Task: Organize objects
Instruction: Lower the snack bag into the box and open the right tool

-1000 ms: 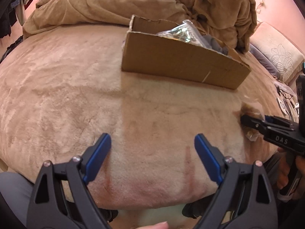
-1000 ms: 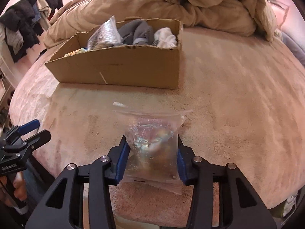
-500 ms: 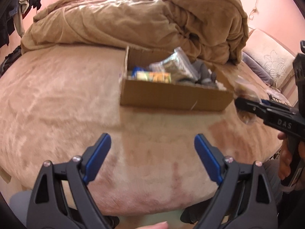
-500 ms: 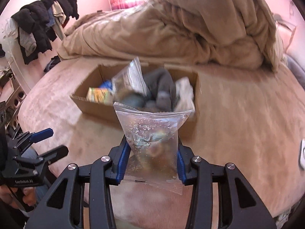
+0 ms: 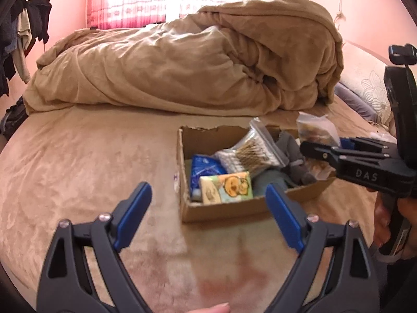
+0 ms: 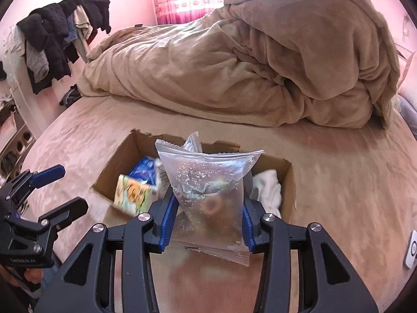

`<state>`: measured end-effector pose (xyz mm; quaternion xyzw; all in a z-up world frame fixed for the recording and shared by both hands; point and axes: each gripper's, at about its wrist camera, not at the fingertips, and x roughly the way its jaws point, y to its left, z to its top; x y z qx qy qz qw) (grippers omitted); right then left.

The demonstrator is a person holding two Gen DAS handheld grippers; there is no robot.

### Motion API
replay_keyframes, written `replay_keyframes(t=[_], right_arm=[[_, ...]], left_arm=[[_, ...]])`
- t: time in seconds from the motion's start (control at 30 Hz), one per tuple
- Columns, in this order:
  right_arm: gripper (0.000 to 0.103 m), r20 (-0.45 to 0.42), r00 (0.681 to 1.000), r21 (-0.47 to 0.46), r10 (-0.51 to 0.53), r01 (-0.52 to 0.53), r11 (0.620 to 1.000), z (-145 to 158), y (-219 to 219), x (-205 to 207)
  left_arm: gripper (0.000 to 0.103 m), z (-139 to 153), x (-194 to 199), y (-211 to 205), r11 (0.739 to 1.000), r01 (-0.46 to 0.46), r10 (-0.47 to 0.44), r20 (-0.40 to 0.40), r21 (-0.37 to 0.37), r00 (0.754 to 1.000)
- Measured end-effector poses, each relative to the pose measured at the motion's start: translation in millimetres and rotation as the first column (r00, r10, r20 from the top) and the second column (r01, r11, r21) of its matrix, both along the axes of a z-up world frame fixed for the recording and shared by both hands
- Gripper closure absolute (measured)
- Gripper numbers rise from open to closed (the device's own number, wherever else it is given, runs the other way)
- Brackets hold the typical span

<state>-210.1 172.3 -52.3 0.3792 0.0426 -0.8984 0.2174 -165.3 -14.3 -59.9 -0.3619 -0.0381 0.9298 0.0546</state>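
Note:
My right gripper (image 6: 207, 217) is shut on a clear zip bag (image 6: 208, 195) with brownish bits inside, held upright above the near edge of an open cardboard box (image 6: 288, 182). In the left wrist view the bag (image 5: 316, 133) hangs over the box's right end (image 5: 224, 210). The box holds a cotton swab bag (image 5: 250, 154), a blue packet (image 5: 204, 169), a tissue pack with an orange cartoon (image 5: 226, 187), grey cloth (image 5: 293, 156) and white cloth (image 6: 268, 186). My left gripper (image 5: 208, 203) is open and empty, low in front of the box's left half.
The box sits on a tan plush bed cover (image 5: 78, 161). A heaped tan duvet (image 5: 182, 65) lies behind it. Dark clothes hang at the left (image 6: 60, 34). A floral pillow (image 5: 370, 88) is at the right. A small white device (image 6: 411, 250) lies at the bed's right edge.
My right gripper has lifted the bag off the bed and carried it forward over the box. Both views have risen, so the box's inside now shows. The left gripper stays open.

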Motion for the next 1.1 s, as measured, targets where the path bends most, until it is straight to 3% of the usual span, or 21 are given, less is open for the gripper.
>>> replay_keyframes(t=[0.37,0.5,0.6,0.7,1.1], right_arm=[[0.057,0.069,0.997,0.005,-0.024,0.024,1.000,-45.3,-12.8,-27.5],[0.044,0.067,0.997,0.002,-0.027,0.026,1.000,-52.0,-12.5,-24.1],[0.033,0.050,0.998,0.001,-0.026,0.026,1.000,-47.6,-13.1,-19.0],[0.028,0.030,0.999,0.002,-0.038,0.038,0.999,-40.1,-11.1,-11.8],[0.028,-0.005,0.998,-0.034,-0.058,0.058,0.998,-2.9,15.7,44.4]], left_arm=[[0.009,-40.6,-25.8,-8.5,0.997,-0.020,0.015,0.070,0.079,0.997],[0.007,-43.7,-24.4,-10.9,0.995,-0.033,0.027,0.069,0.094,0.997],[0.007,-40.1,-20.3,-7.6,0.997,-0.041,0.037,0.063,0.066,0.997],[0.007,-33.4,-12.0,-5.3,0.997,-0.043,0.040,0.046,0.068,0.998],[0.007,0.0,45.5,14.5,0.999,-0.035,0.035,-0.014,0.036,0.999]])
